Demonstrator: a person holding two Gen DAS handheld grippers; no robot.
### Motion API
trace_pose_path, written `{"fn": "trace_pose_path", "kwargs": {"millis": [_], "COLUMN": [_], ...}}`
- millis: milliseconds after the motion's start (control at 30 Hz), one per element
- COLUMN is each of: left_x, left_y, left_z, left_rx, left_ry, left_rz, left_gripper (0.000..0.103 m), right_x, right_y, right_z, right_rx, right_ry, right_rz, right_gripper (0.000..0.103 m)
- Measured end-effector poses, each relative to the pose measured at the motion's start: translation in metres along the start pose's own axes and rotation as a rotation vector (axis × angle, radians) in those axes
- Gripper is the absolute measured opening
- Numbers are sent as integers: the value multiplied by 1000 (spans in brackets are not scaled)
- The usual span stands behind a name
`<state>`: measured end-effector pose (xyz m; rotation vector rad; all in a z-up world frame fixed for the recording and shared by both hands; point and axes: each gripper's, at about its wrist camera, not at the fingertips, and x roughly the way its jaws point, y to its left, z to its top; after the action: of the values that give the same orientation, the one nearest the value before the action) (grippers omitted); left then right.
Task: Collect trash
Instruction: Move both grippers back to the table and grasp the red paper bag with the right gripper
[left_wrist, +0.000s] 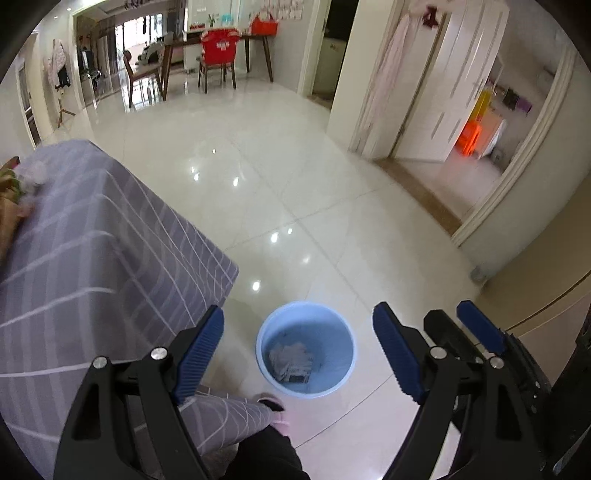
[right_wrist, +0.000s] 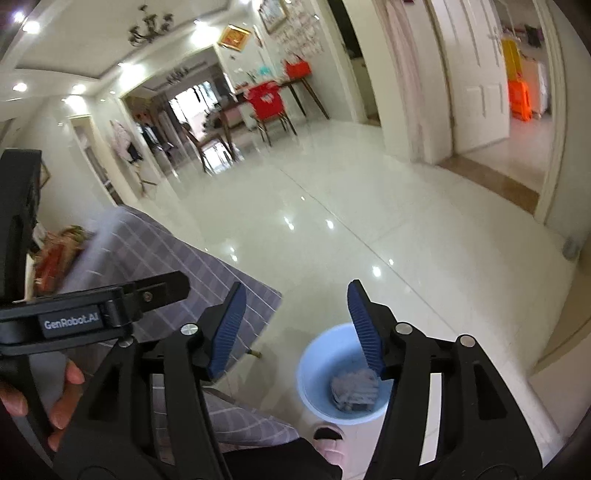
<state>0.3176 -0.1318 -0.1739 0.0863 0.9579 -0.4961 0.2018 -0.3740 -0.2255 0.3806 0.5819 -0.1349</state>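
A light blue bin stands on the shiny white floor below me, with crumpled white and grey trash lying in its bottom. My left gripper hangs above the bin, open and empty. The bin also shows in the right wrist view, with the trash inside. My right gripper is open and empty, above and a little left of the bin. In the left wrist view the right gripper's blue finger shows at the right.
A table under a grey checked cloth stands to the left, with blurred items on top. A dining table and a red-covered chair stand at the far end. An open doorway is on the right. The person's slippered foot is beside the bin.
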Motion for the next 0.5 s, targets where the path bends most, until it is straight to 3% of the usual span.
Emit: {"fn": "trace_pose_path", "kwargs": {"millis": [100,200,367,500], "left_x": [-36,-77,-132,-156], "left_y": [8,28,85,146], "left_z": [3,2,-7,-18], "left_rx": [1,9,-8,-106], "left_ry": [-67,-149,-250,-261], "left_rz": [-7,38,227,373], "left_gripper": [81,84,87,87], "right_x": [-20,-33,-34,-22], "right_y": [23,51,106,162], "right_z": [11,21,26,24], "right_rx": [-34,-72,-121,-169], "right_ry": [-33,-49,-31,16], "right_rz": [39,81,174,261], "right_gripper": [62,63,66,72]}}
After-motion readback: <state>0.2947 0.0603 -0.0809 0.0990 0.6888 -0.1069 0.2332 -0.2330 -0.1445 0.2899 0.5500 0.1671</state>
